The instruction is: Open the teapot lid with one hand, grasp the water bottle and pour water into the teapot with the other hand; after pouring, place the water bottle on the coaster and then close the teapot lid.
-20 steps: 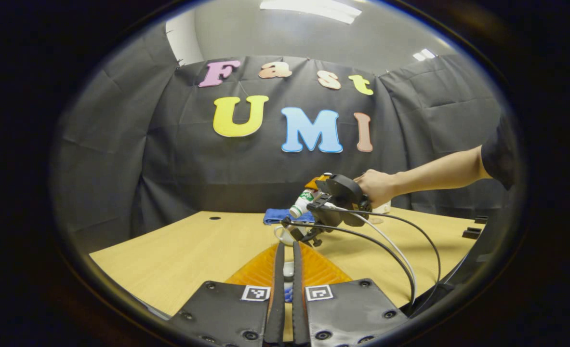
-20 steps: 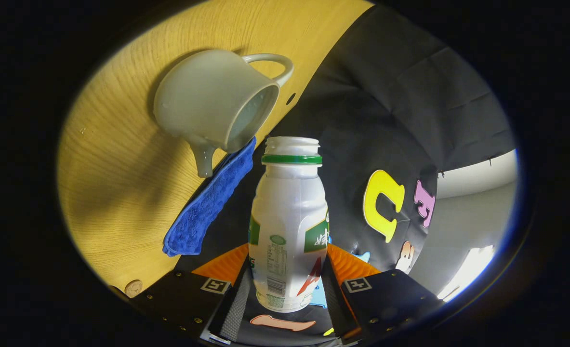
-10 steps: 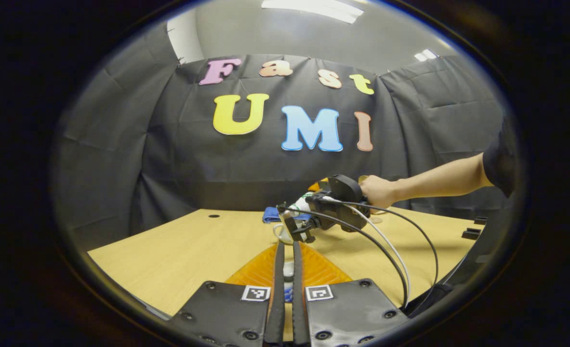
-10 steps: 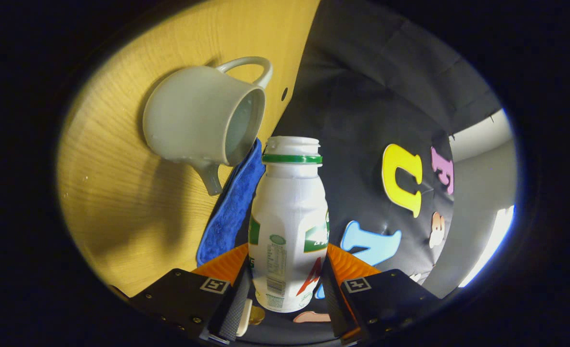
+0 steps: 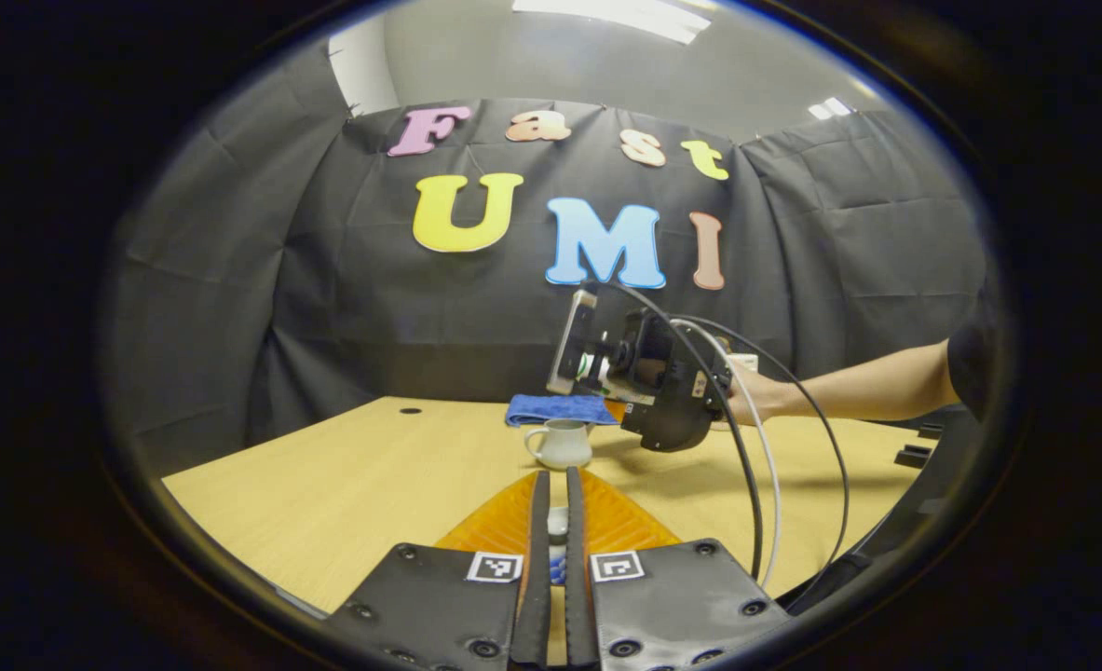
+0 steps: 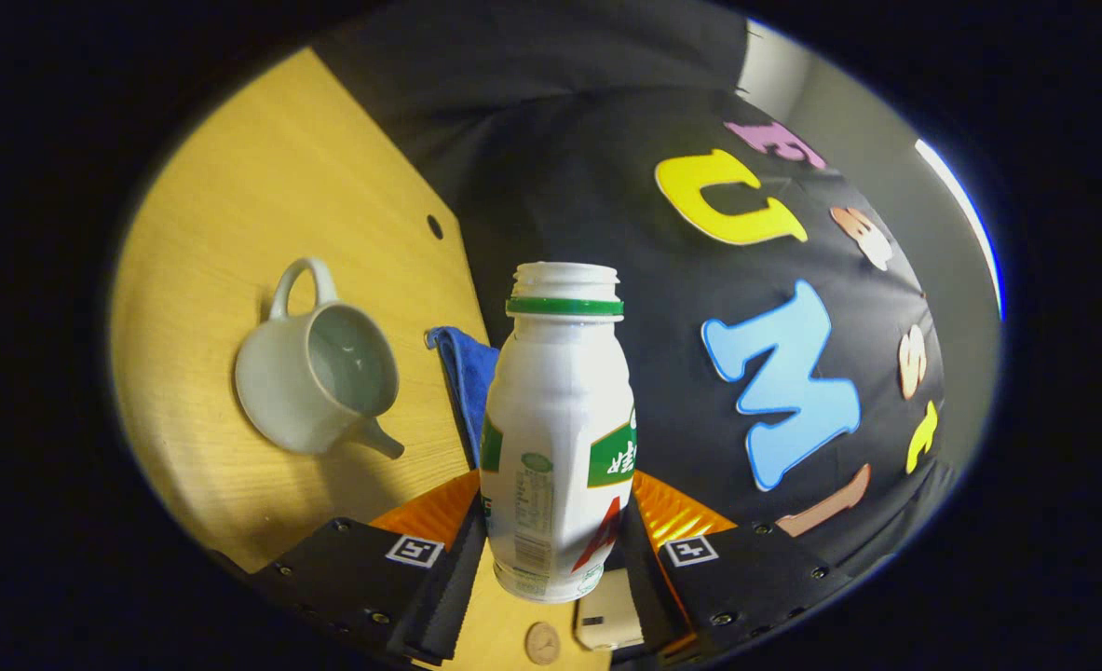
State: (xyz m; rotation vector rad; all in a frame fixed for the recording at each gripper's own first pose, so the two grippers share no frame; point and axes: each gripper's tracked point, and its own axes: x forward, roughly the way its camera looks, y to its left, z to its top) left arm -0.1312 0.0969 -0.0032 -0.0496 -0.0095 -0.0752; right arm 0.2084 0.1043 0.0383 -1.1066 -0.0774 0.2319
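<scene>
- Right gripper (image 6: 555,559) clamped the bottle (image 6: 558,438), uncapped, mouth toward 12 o'clock in the right gripper view
- Pot (image 6: 313,377) stood open on the table (image 6: 224,186) at 9 o'clock of the bottle, a blue cloth (image 6: 467,373) between them
- Left gripper (image 5: 557,568) was pinched on a small pale piece, likely the lid (image 5: 558,524), with the pot (image 5: 561,442) ahead at 12 o'clock

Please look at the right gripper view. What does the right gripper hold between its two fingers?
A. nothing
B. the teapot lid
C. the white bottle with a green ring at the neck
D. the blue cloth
C: the right gripper has both fingers pressed against the sides of the uncapped white bottle.
</scene>
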